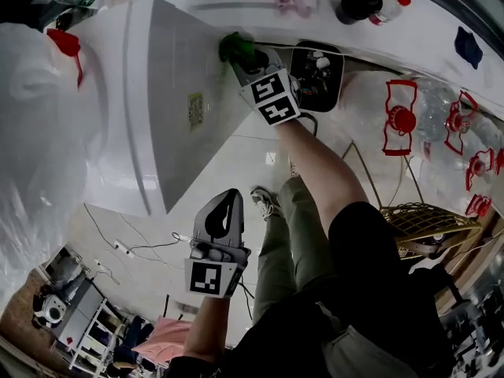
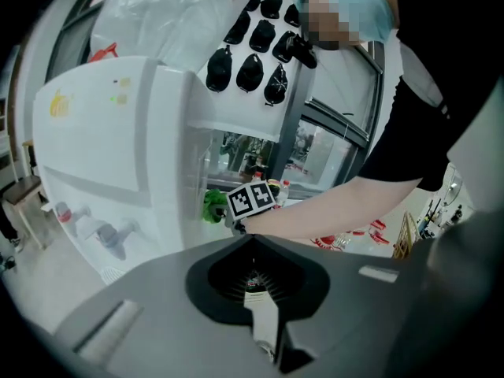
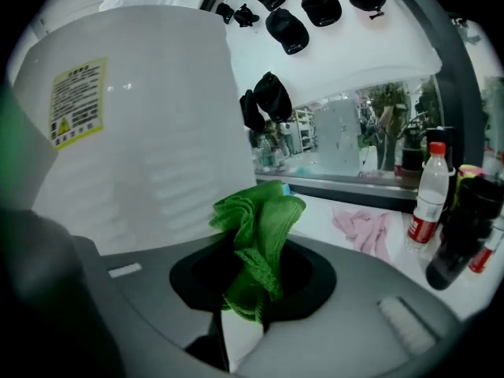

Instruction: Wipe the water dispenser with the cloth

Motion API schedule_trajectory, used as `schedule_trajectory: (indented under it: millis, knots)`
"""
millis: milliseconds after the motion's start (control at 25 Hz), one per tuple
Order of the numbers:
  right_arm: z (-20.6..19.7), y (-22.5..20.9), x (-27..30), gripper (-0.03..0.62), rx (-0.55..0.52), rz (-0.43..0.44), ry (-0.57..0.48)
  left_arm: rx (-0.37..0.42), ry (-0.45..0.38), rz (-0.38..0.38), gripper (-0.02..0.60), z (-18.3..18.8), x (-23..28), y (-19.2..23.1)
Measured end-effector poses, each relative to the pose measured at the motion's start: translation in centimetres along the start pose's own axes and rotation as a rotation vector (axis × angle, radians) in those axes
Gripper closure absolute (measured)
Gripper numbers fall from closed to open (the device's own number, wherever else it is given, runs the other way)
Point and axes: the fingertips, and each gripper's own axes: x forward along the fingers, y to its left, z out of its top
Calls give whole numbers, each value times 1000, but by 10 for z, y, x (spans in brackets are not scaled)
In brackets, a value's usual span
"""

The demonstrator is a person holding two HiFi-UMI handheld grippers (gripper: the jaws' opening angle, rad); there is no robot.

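The white water dispenser (image 1: 181, 93) stands at the left, its ribbed side panel with a yellow label (image 3: 77, 101) filling the right gripper view. My right gripper (image 1: 242, 60) is shut on a bunched green cloth (image 3: 260, 227) and holds that cloth (image 1: 235, 46) against the far upper edge of the dispenser's side. My left gripper (image 1: 227, 205) hangs lower and nearer to me, off the dispenser, jaws shut with nothing between them. In the left gripper view the dispenser (image 2: 102, 132), its taps (image 2: 110, 235) and the green cloth (image 2: 213, 205) all show.
A white counter behind the dispenser carries a pink cloth (image 3: 366, 227) and bottles (image 3: 429, 195). Black caps (image 3: 307, 10) hang above. Red-labelled water bottles (image 1: 425, 116) lie on the floor at right, beside a wicker basket (image 1: 425, 219). A plastic-wrapped jug (image 1: 39, 132) tops the dispenser.
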Motion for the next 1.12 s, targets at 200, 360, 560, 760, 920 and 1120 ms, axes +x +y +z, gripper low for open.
schedule_trajectory:
  millis: [200,360,560,760,920,1120]
  knots:
    - [23,-27,4,500,11,-36,-30,-6,0,5,580,1,4,0]
    - [18,-26,-17,500,49,-42,-42,10,-7,-11,580,3,5,-3]
    - [3,-7,-61,500,77,-46,-65,35,-46,-37,580,10,5,-4]
    - [-9,30,-120,500,94,-71,-90,63,-76,-50,580,13,-14,-4]
    - [-8,67,-173,500,86,-97,-109,87,-102,-59,580,13,-45,-2]
    - [1,106,-236,500,81,-143,-142,122,-138,-64,580,8,-85,7]
